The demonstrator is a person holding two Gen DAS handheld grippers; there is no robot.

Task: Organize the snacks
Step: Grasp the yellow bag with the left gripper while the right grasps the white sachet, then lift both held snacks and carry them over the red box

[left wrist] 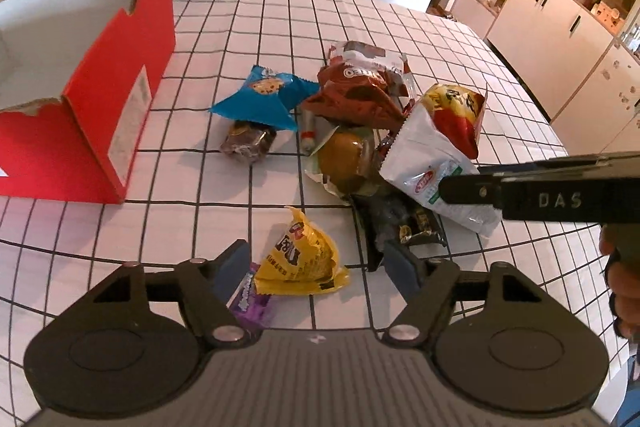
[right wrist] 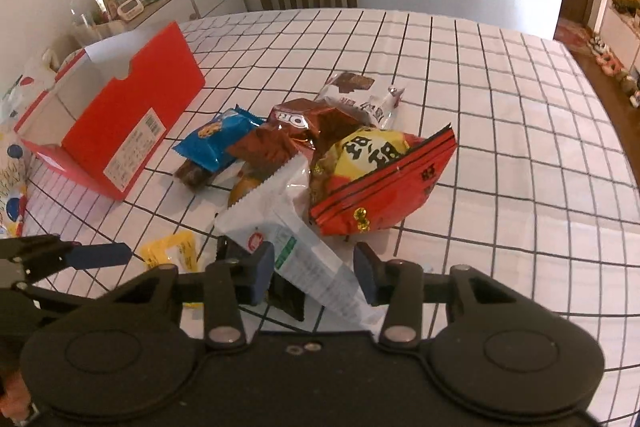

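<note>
Near the middle of the tabletop (right wrist: 500, 115) the snacks lie in one loose heap, and as far as either view shows, none has gone into the red box (right wrist: 120, 131) that stands open toward the left edge. The visible part of its pale inside holds nothing, though the near end is hidden by the wall. By my reading the sorting has barely begun.

In the heap are a blue cookie packet (right wrist: 218, 141) nearest the box, a brown foil packet (right wrist: 288, 135) partly over it, a red and yellow bag (right wrist: 384, 183) on the right side, a dark wrapped cake (left wrist: 248, 141) and a round golden bun (left wrist: 346, 157) underneath. A yellow packet (left wrist: 298, 259) lies apart, toward the near edge, with a purple wrapper (left wrist: 250, 297) touching it.

The right gripper (right wrist: 314, 275) has its jaws part way apart on either side of the near end of a white packet (right wrist: 288, 227). The pads look close to the packet, but I cannot tell whether they press it.

The left gripper (left wrist: 320, 259) is spread wide, low over the yellow packet, gripping nothing.

Everything on the cloth is left to move, about ten pieces. The white packet looks like the first candidate, the yellow one the next.
</note>
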